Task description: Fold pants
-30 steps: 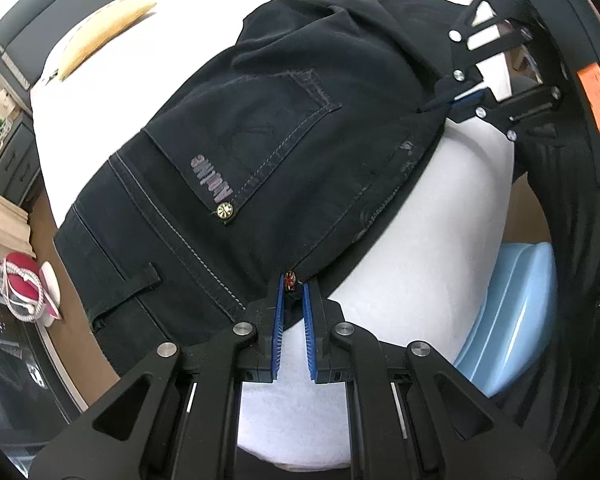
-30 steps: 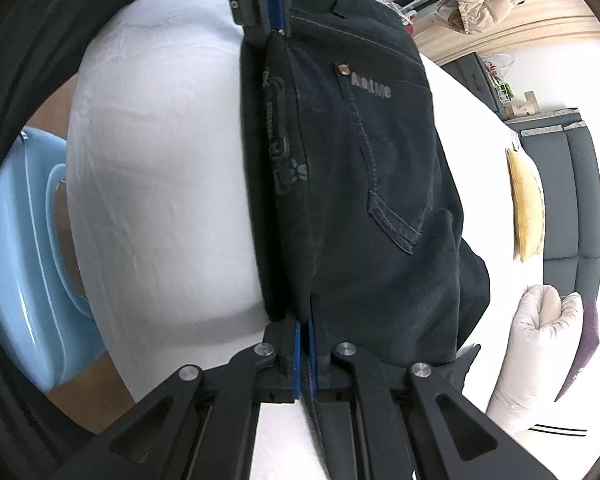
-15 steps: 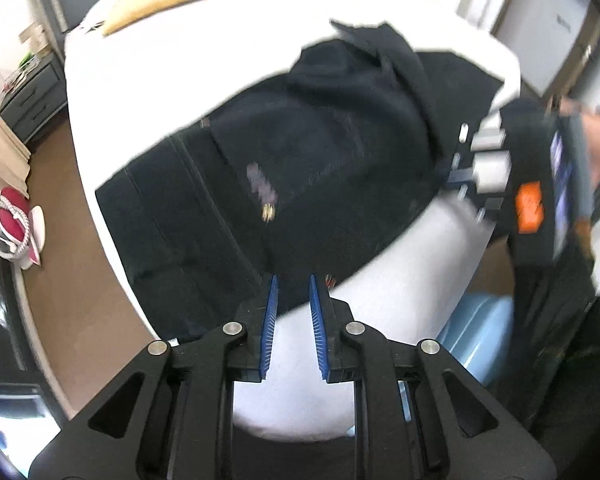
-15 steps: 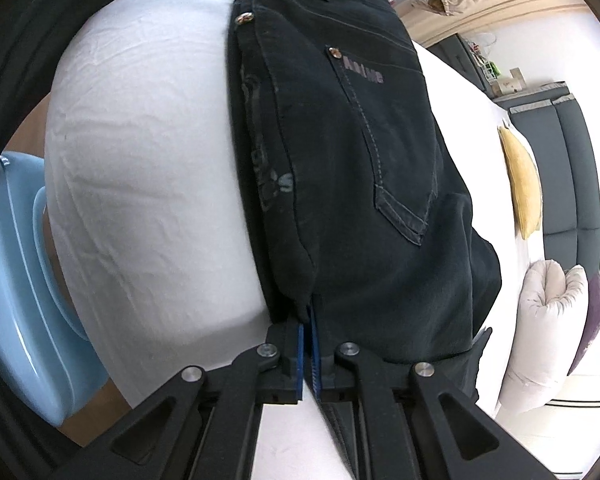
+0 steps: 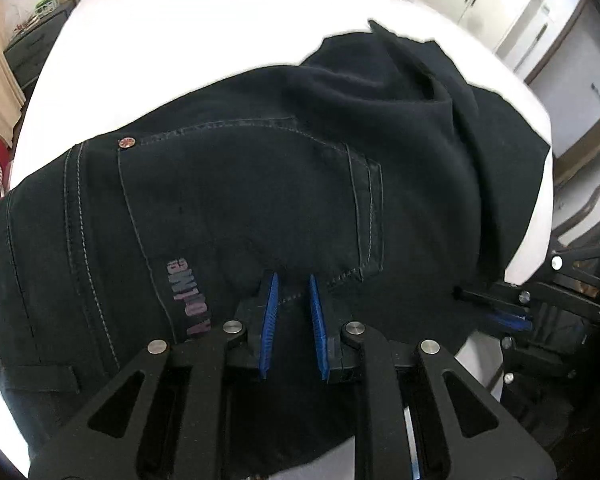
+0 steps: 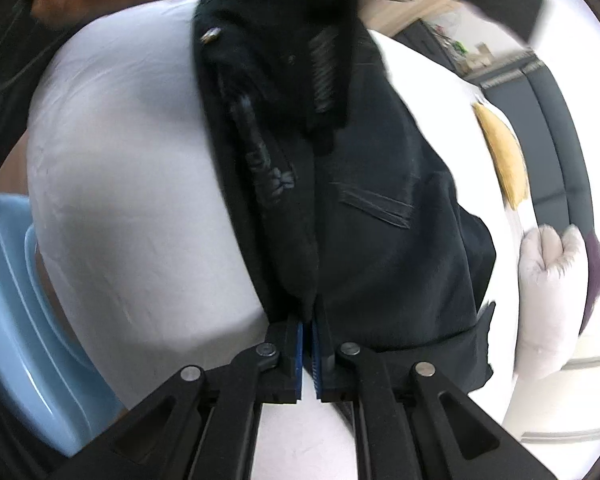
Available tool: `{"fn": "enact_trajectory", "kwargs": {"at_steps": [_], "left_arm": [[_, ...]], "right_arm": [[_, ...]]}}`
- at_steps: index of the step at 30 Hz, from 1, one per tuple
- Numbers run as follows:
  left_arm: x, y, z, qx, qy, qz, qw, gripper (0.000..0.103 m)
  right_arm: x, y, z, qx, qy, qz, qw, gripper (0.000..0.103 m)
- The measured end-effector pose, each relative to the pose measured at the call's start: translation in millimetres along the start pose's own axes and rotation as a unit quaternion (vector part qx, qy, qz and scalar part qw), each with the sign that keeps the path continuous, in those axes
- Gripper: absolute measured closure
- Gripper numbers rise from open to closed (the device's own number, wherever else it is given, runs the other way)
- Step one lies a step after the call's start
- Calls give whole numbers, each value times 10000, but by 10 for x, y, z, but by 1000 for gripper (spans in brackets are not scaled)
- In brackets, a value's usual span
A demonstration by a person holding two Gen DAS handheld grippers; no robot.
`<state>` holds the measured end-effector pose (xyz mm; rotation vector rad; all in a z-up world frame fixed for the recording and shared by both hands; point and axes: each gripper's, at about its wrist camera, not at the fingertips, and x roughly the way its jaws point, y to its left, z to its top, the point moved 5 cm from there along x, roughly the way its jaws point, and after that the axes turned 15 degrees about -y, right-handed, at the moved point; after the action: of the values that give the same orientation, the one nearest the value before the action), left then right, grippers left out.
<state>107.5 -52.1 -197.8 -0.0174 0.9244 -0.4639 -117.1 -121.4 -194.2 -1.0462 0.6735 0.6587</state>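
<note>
My left tongs (image 5: 292, 280) hang released over the pants (image 5: 240, 184); right tongs (image 6: 308, 326) pinch the hem at 6 o'clock, where thick denim may slip free.

My left gripper (image 5: 293, 285) covers part of the black jeans (image 5: 228, 200); its fingers hide the pocket's lower corner. The printed lettering (image 5: 190, 298) is too soft to read. In the right wrist view the far waistband (image 6: 284, 20) is motion-blurred. The blue object (image 6: 16, 312) is cut off by the edge, unidentifiable.
</note>
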Motion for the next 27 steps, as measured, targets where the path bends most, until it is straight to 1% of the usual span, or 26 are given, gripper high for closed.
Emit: {"fn": "enact_trajectory", "kwargs": {"at_steps": [2, 3, 4, 5, 6, 7, 8, 9, 10, 11, 12, 13, 14, 15, 16, 17, 18, 19, 20, 21, 23, 25, 27], "left_arm": [[3, 9, 7, -76, 40, -6, 10000, 87], [15, 7, 15, -85, 58, 8, 9999, 87], [20, 16, 6, -99, 66, 34, 9999, 87], [36, 15, 14, -145, 58, 66, 9999, 87], [33, 19, 10, -180, 37, 88, 9998, 87], [20, 26, -2, -217, 3, 117, 9997, 87], [-42, 89, -59, -242, -40, 138, 9996, 87], [-46, 96, -59, -270, -68, 162, 9995, 87], [-31, 112, -109, -289, -88, 182, 9994, 87], [-39, 123, -124, -308, -92, 189, 9993, 87], [-44, 129, -134, -337, -86, 192, 9992, 87], [-48, 140, -141, -381, -73, 183, 9991, 87], [-50, 153, -153, -418, -63, 174, 9990, 87], [-50, 165, -151, -468, -47, 165, 9988, 87], [-48, 174, -154, -502, -31, 167, 9986, 87], [-48, 187, -145, -520, -14, 178, 9985, 87], [-43, 181, -146, -525, 7, 203, 9984, 87], [-42, 170, -125, -522, 27, 228, 9984, 87], [-31, 160, -115, -511, 49, 254, 9984, 87], [-17, 149, -102, -504, 72, 275, 9983, 87], [6, 135, -76, -532, 98, 284, 9981, 87], [30, 141, -68, -564, 90, 249, 9981, 87], [35, 167, -68, -631, 84, 180, 9978, 87]], "right_arm": [[-40, -69, -20, 322, -119, -140, 9993, 90], [-88, -143, -31, 604, -210, -215, 9977, 77], [-189, -287, -49, 1154, -389, -233, 9923, 55], [-268, -374, -60, 1510, -523, -165, 9870, 45], [-383, -516, -81, 1999, -749, -88, 9769, 35], [-530, -751, -129, 2602, -1040, -99, 9599, 32], [-588, -906, -174, 2903, -1144, -143, 9500, 32], [-646, -1193, -277, 3389, -1225, -264, 9324, 32], [-654, -1405, -370, 3722, -1238, -344, 9192, 32], [-644, -1636, -479, 4091, -1241, -397, 9031, 31], [-617, -1903, -609, 4513, -1234, -469, 8826, 31], [-558, -2243, -791, 5061, -1241, -575, 8516, 31], [-481, -2499, -920, 5409, -1195, -673, 8298, 31], [-405, -2672, -1014, 5605, -1074, -796, 8173, 31], [-265, -2906, -1130, 5819, -843, -974, 8030, 31], [-144, -3065, -1194, 5952, -729, -1033, 7936, 31], [2, -3230, -1259, 6093, -653, -992, 7840, 32], [184, -3392, -1303, 6178, -463, -1040, 7780, 32], [375, -3529, -1326, 6160, -188, -1148, 7791, 32], [501, -3608, -1323, 6126, -35, -1190, 7813, 32], [878, -3792, -1333, 6074, 271, -1251, 7840, 33], [1164, -3890, -1383, 6036, 688, -1410, 7817, 33], [1404, -3921, -1455, 6086, 939, -1385, 7756, 33]]}}
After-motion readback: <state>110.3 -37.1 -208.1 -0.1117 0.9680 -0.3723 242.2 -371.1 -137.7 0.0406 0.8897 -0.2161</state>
